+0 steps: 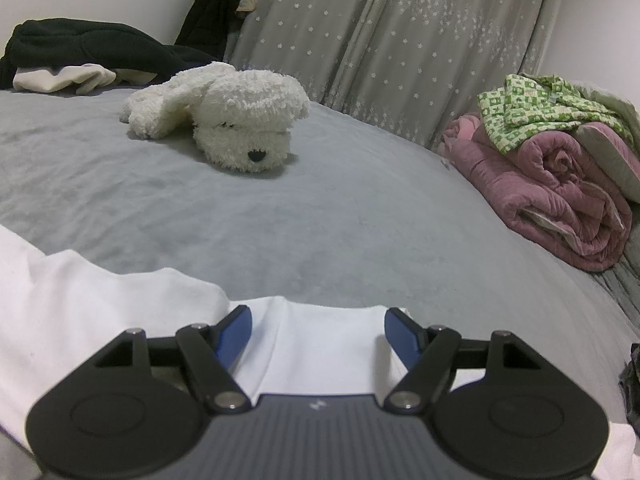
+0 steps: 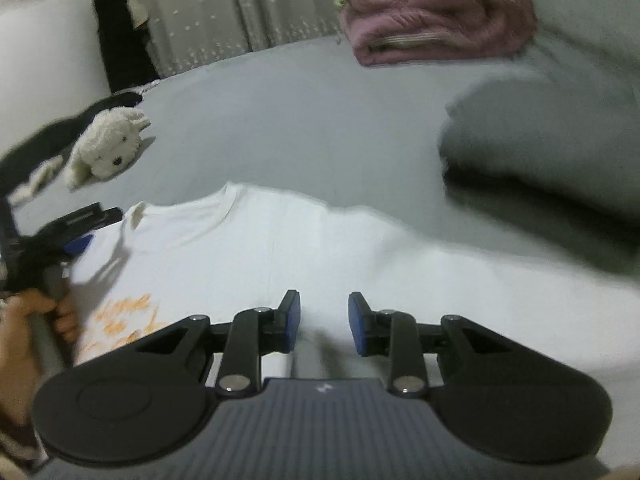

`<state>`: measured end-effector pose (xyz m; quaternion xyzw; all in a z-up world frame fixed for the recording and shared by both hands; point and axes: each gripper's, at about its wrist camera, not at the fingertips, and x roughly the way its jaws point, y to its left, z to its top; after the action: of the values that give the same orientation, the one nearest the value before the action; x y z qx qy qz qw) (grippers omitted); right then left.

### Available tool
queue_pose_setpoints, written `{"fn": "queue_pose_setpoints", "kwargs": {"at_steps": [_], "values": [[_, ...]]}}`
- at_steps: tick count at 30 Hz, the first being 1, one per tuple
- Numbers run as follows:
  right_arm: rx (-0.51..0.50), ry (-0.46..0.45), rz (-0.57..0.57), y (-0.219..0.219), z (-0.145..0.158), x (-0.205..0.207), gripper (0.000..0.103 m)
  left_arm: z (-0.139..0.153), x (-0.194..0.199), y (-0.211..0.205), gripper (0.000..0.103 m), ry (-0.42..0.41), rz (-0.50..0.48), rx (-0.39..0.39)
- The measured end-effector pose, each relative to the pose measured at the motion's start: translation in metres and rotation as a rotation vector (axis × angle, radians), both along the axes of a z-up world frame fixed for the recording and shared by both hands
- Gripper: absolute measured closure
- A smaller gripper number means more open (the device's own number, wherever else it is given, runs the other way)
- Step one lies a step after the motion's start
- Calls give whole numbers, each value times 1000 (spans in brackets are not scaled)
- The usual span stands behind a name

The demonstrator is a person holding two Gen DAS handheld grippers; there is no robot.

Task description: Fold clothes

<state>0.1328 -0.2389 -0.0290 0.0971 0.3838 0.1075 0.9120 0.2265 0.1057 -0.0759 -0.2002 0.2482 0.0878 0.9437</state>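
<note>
white shirt (image 2: pixel 248 248) spread on bed (image 1: pixel 280 220), near plush dog (image 1: pixel 224 120) | left gripper (image 1: pixel 318 330) wide apart, empty | right gripper (image 2: pixel 324 322) parted, empty | folds: none visible

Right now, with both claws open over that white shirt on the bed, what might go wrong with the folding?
1. The left gripper and right gripper are both open, so neither holds the white T-shirt yet; a shallow pinch could slip off.
2. The shirt already lies rumpled near the left gripper, so a fold may trap wrinkles.
3. The grey blanket bulges close by, and a swung sleeve might catch on it.
</note>
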Motion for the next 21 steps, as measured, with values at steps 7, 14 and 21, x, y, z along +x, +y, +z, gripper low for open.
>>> {"fn": "queue_pose_setpoints", "kwargs": {"at_steps": [7,14,21], "values": [[195,93,-63,-1,-29,-6,70,20,-28,-2,29,-11,-31,-28],[150,120,-114,1,-30,-14,100,37,-81,-12,29,-25,-108,165],[289,100,-178,-13,-33,-8,63,32,-155,-32,29,34,-287,260]]}}
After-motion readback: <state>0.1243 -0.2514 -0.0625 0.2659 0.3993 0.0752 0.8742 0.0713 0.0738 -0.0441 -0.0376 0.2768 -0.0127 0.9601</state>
